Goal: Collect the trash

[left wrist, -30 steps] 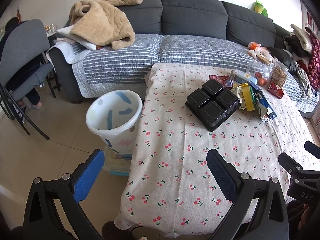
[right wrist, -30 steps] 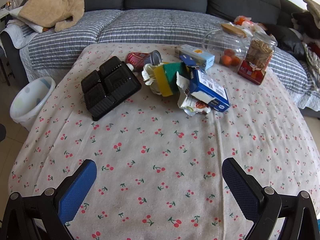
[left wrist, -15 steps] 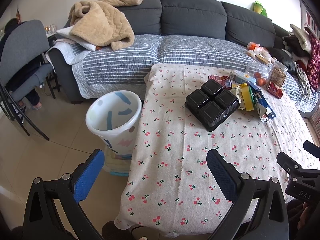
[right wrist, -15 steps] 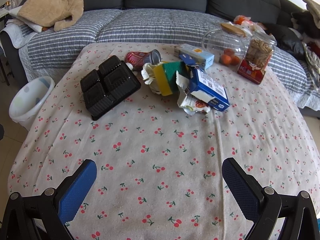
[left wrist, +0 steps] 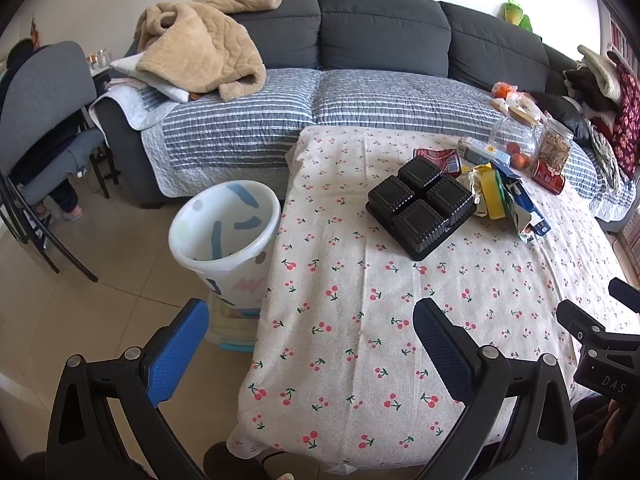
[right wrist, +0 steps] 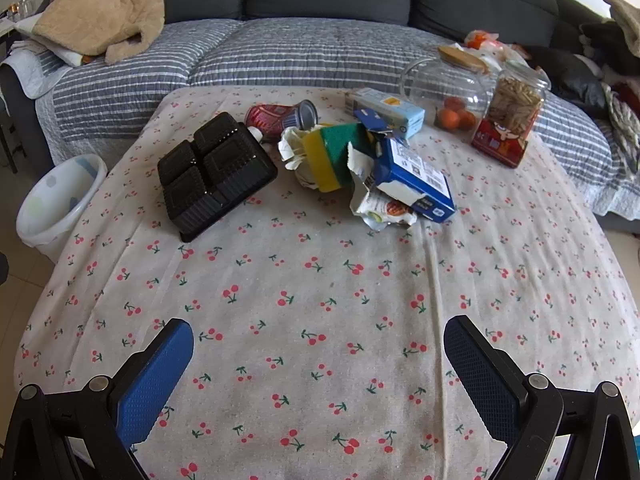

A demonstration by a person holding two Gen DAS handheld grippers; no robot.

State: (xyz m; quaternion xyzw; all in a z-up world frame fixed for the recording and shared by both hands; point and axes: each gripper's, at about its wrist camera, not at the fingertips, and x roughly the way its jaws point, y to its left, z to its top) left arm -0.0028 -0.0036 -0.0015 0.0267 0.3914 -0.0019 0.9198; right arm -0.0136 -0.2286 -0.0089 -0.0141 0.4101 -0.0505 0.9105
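Observation:
Trash lies on the cherry-print table (right wrist: 320,300): a black plastic tray (right wrist: 214,176) (left wrist: 422,208), a crushed red can (right wrist: 280,118), a yellow-green sponge (right wrist: 330,156) with crumpled paper, a torn blue carton (right wrist: 412,178) over a foil wrapper (right wrist: 380,210), and a light blue box (right wrist: 388,112). A white bin (left wrist: 224,236) (right wrist: 56,200) stands on the floor at the table's left. My left gripper (left wrist: 308,344) is open above the table's near left corner. My right gripper (right wrist: 320,364) is open over the near table, with nothing between its fingers.
Two glass jars (right wrist: 512,108) stand at the table's far right, one holding fruit. A grey sofa (left wrist: 360,80) with a beige blanket (left wrist: 200,52) is behind. A seated person on a chair (left wrist: 44,120) is at far left. Tiled floor (left wrist: 100,300) surrounds the bin.
Both views have crept slightly forward toward the table; the trash sits a little nearer. Both grippers stay open and nothing was touched.

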